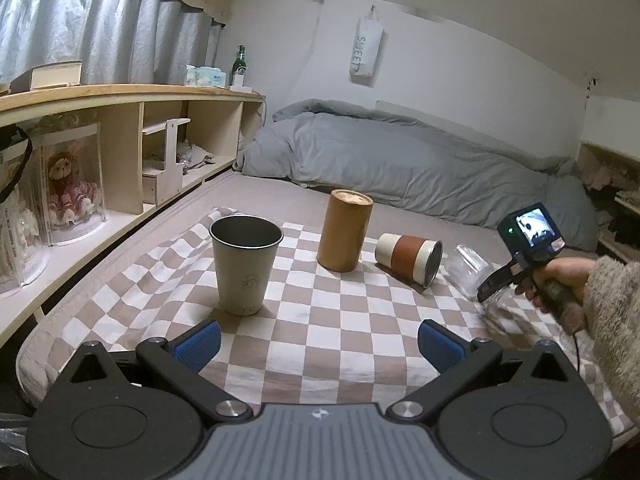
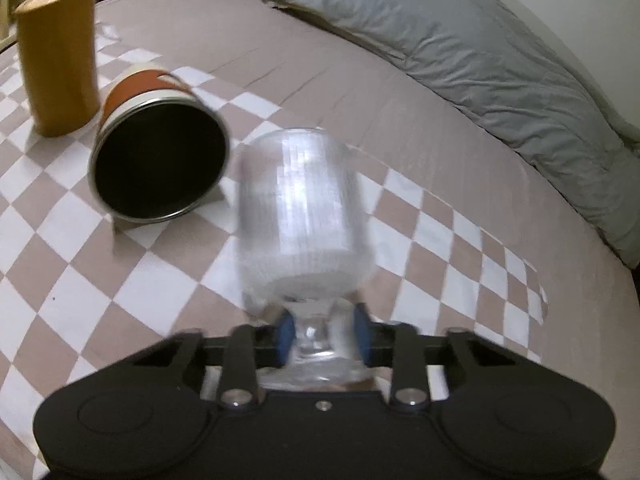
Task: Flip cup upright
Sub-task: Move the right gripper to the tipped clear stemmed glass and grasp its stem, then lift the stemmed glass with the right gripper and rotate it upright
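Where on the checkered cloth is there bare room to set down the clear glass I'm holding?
The widest bare patch of checkered cloth lies in front of the left gripper, between the upright grey cup and the right gripper holding the clear glass. It is crowded farther back, where the tan cylinder and the tipped orange-banded cup sit close together.

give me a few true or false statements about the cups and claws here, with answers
1. The right claw grips the glass cup. True.
2. The left claw holds the grey cup. False: it is open and holds nothing.
3. The orange-banded cup lies on its side. True.
4. The grey cup lies on its side. False: it stands upright, mouth up.
5. The tan cylinder stands on the checkered cloth. True.
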Available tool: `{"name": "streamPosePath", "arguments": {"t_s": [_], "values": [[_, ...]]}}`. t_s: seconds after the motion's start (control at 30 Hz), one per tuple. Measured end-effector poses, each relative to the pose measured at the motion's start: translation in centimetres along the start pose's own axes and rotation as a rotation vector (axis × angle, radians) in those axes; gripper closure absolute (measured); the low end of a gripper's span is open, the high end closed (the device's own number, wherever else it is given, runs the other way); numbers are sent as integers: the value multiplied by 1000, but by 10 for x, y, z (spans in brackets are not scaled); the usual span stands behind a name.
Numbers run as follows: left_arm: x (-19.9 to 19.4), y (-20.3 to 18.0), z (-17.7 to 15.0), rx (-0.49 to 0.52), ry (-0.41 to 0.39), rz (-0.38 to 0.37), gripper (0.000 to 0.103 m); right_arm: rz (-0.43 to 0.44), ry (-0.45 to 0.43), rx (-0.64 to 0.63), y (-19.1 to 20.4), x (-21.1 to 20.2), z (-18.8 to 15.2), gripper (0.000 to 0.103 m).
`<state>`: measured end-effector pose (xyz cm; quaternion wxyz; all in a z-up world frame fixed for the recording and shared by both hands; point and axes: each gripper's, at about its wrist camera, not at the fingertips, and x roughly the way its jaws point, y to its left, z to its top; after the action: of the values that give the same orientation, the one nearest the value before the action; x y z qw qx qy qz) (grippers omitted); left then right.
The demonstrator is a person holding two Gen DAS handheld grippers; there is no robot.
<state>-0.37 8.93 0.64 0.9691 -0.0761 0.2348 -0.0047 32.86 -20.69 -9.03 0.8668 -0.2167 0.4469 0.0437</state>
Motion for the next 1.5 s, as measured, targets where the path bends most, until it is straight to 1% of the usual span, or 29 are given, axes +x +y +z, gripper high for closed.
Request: {"name": "streamPosePath", "arguments": {"t_s": [0.07, 0.17, 0.27, 0.37, 0.47, 0.53, 0.6, 0.7, 0.77, 0.83, 0.9, 1.0, 1.1, 1.17, 1.23, 1.3, 1.37, 1.43, 1.5], "values": [[0, -1, 1, -20, -3, -14, 0, -4, 9, 40, 2, 0, 2, 84], [-1, -6, 2, -26, -11, -52, 0, 33, 24, 134, -2, -6, -1, 84], [-4, -16, 1, -14, -39, -84, 0, 86, 54, 291, -11, -16, -13, 84], [-3, -24, 0, -12, -45, -110, 0, 153, 76, 451, -18, -27, -32, 85], [1, -33, 0, -9, -32, -142, 0, 222, 106, 609, -25, -38, -54, 85], [5, -37, 0, -17, -8, -183, 0, 253, 121, 674, -24, -46, -67, 85], [12, -43, 0, -21, 19, -217, 0, 279, 125, 712, -21, -52, -78, 85], [25, -57, 0, 0, 65, -249, 0, 321, 123, 729, -18, -56, -86, 85], [36, -68, 1, 23, 110, -289, 1, 320, 104, 714, -17, -59, -88, 79], [47, -78, 4, 45, 155, -345, 2, 307, 81, 679, -19, -66, -85, 65], [56, -90, 9, 68, 185, -400, 6, 309, 44, 634, -23, -73, -86, 56], [73, -107, 16, 116, 223, -434, 12, 326, -4, 640, -39, -83, -87, 49], [98, -128, 24, 169, 261, -448, 19, 344, -47, 655, -54, -89, -83, 45], [118, -141, 28, 194, 290, -454, 24, 358, -75, 664, -62, -90, -82, 44], [140, -154, 32, 191, 325, -459, 29, 365, -113, 648, -67, -89, -80, 45], [162, -164, 34, 174, 357, -462, 37, 356, -118, 639, -69, -86, -79, 47], [186, -173, 35, 148, 400, -466, 48, 362, -125, 646, -73, -84, -80, 49], [208, -182, 32, 113, 452, -478, 52, 372, -128, 658, -77, -82, -80, 52], [226, -191, 29, 71, 507, -497, 53, 379, -125, 674, -81, -78, -80, 52]]}}
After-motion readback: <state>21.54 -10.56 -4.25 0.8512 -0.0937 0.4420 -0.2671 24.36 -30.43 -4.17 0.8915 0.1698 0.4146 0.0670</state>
